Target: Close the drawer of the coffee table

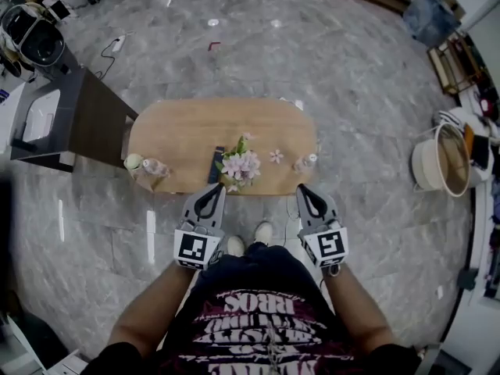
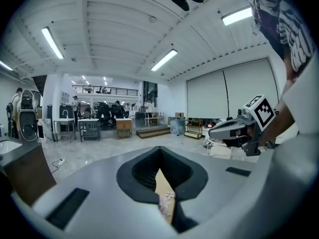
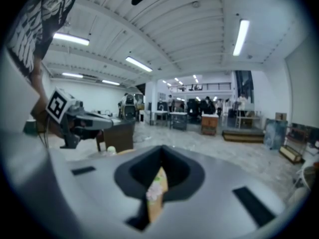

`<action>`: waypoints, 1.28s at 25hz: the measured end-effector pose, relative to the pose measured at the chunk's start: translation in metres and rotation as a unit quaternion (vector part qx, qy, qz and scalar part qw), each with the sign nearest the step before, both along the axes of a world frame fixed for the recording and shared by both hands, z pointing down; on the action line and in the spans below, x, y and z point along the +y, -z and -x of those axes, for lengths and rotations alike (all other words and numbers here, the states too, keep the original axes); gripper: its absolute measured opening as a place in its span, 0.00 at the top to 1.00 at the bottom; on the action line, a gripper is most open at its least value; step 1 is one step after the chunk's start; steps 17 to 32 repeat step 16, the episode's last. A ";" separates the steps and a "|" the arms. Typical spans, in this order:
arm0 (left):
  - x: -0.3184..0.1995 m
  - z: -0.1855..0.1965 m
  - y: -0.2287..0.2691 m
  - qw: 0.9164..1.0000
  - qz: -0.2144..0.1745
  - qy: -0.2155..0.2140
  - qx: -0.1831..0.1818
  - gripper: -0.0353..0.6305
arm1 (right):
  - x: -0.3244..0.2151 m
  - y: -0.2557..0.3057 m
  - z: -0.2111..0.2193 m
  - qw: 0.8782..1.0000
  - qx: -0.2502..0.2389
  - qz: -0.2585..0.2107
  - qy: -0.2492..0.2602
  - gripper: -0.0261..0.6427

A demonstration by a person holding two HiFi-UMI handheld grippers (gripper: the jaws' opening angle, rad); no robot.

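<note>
The coffee table (image 1: 187, 127) has an oval wooden top and stands on the marble floor just ahead of my feet. No drawer shows from above. My left gripper (image 1: 212, 187) and right gripper (image 1: 301, 187) hang side by side over the table's near edge, both shut with nothing between the jaws. In the left gripper view the left gripper (image 2: 160, 151) has its jaws closed, with a sliver of tabletop showing through the slit, and the right gripper (image 2: 213, 131) floats at the right. The right gripper view shows the right gripper (image 3: 160, 151) closed the same way, with the left gripper (image 3: 115, 123) off to the left.
On the tabletop lie a pink flower bunch (image 1: 241, 165), a dark remote (image 1: 216, 165) and small bottles (image 1: 152, 169). A dark side cabinet (image 1: 86, 119) touches the table's left end. A white basket (image 1: 441, 162) stands far right. My shoes (image 1: 250, 237) are near the front edge.
</note>
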State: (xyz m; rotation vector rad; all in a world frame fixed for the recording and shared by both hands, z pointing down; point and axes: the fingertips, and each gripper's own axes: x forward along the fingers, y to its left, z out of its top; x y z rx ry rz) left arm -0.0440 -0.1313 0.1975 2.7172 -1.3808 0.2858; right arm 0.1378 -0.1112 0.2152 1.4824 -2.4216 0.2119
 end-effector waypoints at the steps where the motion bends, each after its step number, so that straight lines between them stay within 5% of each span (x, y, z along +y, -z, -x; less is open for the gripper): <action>1: 0.000 0.000 0.000 1.000 -0.001 0.001 -0.001 0.91 | 0.002 0.000 -0.001 1.000 0.001 0.006 0.001 0.91; 13: -0.024 -0.006 -0.036 1.000 -0.018 0.017 0.007 0.91 | -0.019 -0.029 -0.005 0.999 -0.003 -0.048 0.023 0.91; 32: -0.028 -0.010 -0.050 1.000 -0.024 0.014 0.004 0.91 | -0.023 -0.042 -0.008 0.998 -0.007 -0.052 0.019 0.91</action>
